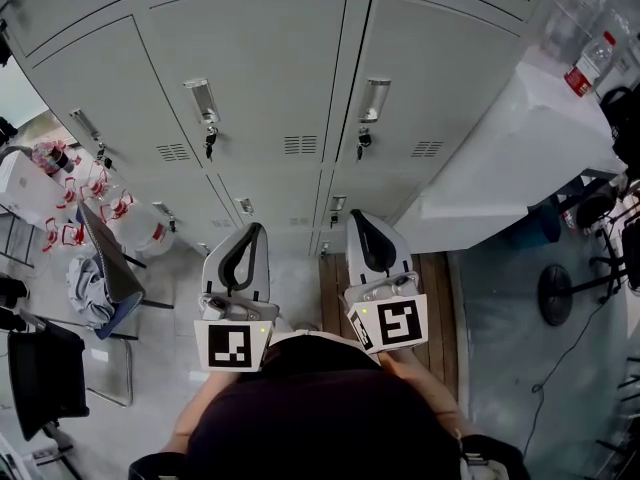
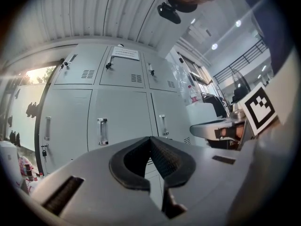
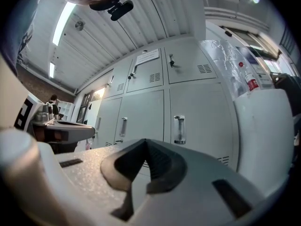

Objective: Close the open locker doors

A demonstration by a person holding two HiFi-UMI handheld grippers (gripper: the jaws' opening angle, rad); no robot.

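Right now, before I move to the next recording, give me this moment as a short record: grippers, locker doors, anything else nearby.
Left gripper: jaws together, nothing held
Right gripper: jaws together, nothing held
Locker doors: grey; all those in view look shut
Keys: hanging from two locks in the head view
White table: right of the lockers, a bottle with a red label on it
Task state: no open door visible to close
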